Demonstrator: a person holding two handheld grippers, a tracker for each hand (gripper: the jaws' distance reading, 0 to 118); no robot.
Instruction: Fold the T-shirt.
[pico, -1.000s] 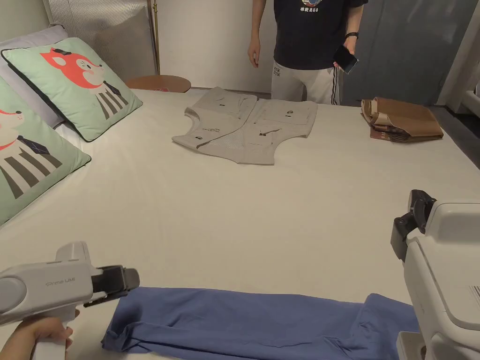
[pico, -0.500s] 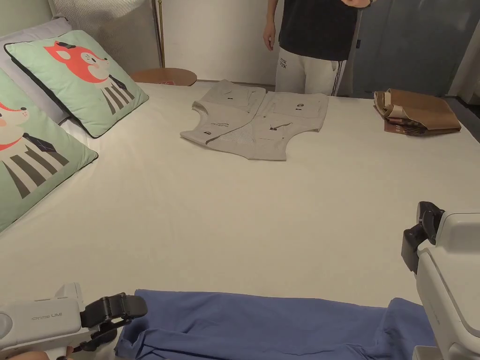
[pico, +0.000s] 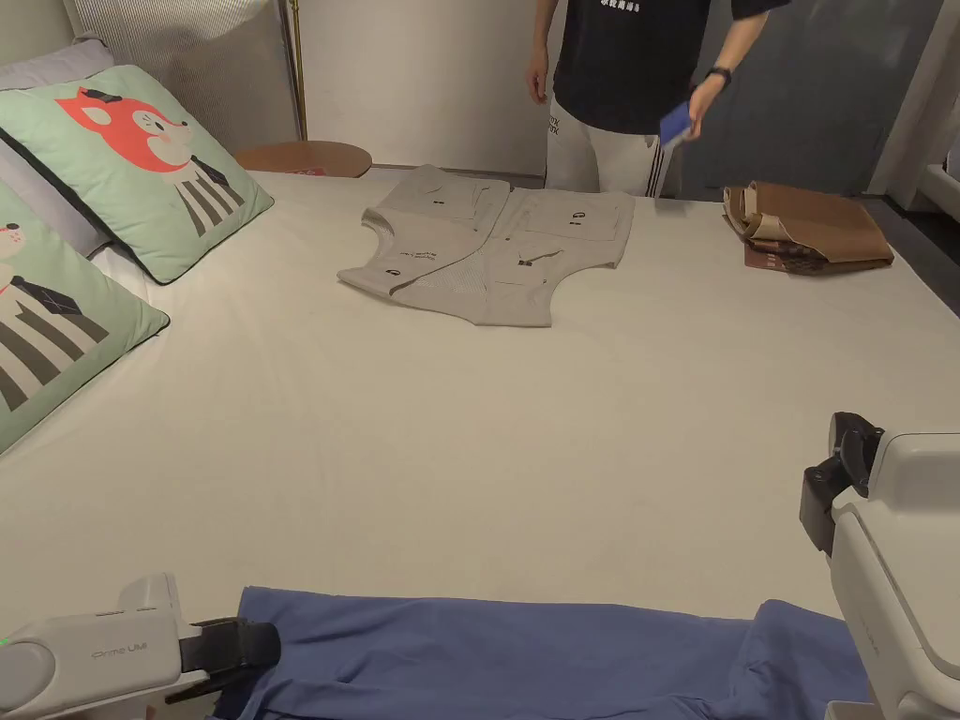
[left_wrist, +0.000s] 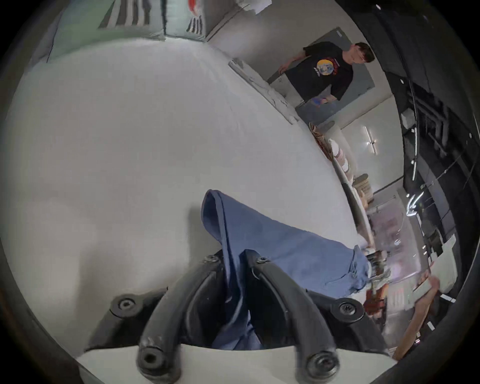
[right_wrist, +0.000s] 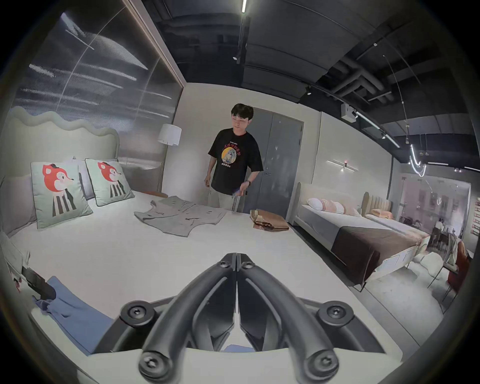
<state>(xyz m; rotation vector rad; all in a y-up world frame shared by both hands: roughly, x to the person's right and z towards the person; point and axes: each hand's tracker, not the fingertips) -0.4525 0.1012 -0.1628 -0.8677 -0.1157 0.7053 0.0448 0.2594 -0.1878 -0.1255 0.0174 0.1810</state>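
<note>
At the near left edge of the bed (pico: 450, 450), the left tool (left_wrist: 235, 259) has its jaws drawn narrow around an edge of the blue T-shirt (pico: 525, 656). In the left gripper view a fold of that cloth runs up between the two black jaws, which press it from either side, and a loop of the hem stands up just beyond the tips. From the head view the tool's white body lies low and nearly level, pointing right along the bed, with its black tip touching the shirt's left end.

The T-shirt lies in a long band across the near edge of the bed, from the left tool to a bunched end under the right tool. Farther up the bed, a grey vest (pico: 492, 248) is spread flat, well apart from the shirt, and a folded brown garment (pico: 811, 230) sits near the far right corner. Two fox-print cushions (pico: 141, 169) lean at the left. A person (pico: 637, 84) stands beyond the far side of the bed.

The right tool (right_wrist: 236, 259) has its jaws fully together, tips touching with nothing between them. It hangs above the shirt's right end, aimed across the bed.
</note>
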